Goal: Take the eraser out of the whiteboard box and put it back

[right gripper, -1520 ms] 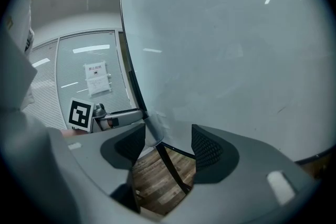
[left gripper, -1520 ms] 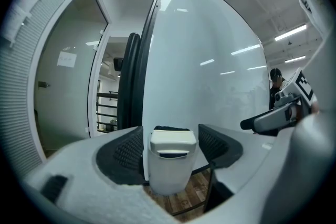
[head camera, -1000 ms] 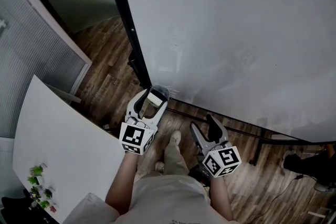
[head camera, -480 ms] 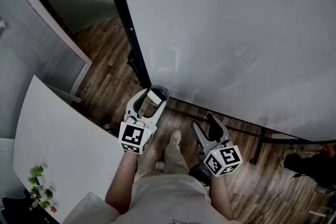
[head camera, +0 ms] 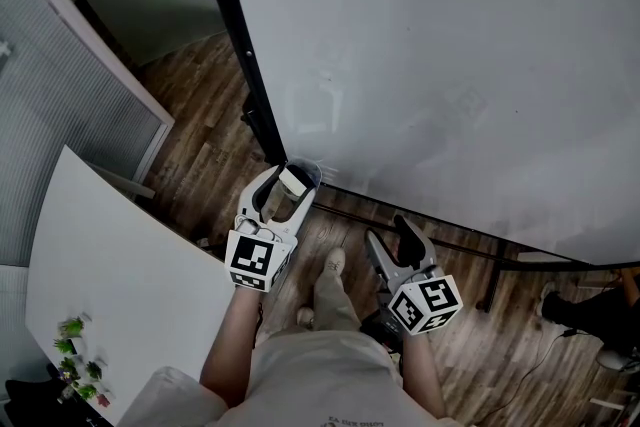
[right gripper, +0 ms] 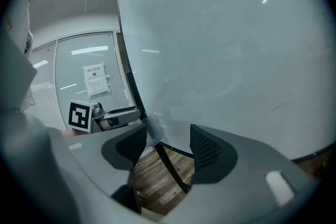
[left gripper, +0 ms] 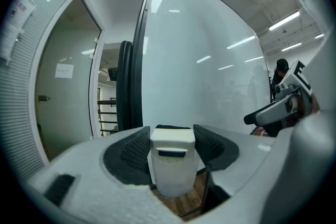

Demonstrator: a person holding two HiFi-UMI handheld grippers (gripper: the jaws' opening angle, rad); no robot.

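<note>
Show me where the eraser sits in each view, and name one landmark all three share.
Head view: eraser left of centre, by the whiteboard's lower corner.
Left gripper view: eraser bottom centre, clamped between the jaws.
Right gripper view: eraser not made out.
Shared landmark: the whiteboard, with its dark side frame.

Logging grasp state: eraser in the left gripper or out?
In. The eraser sits clamped between the left gripper's pads, both touching it.
</note>
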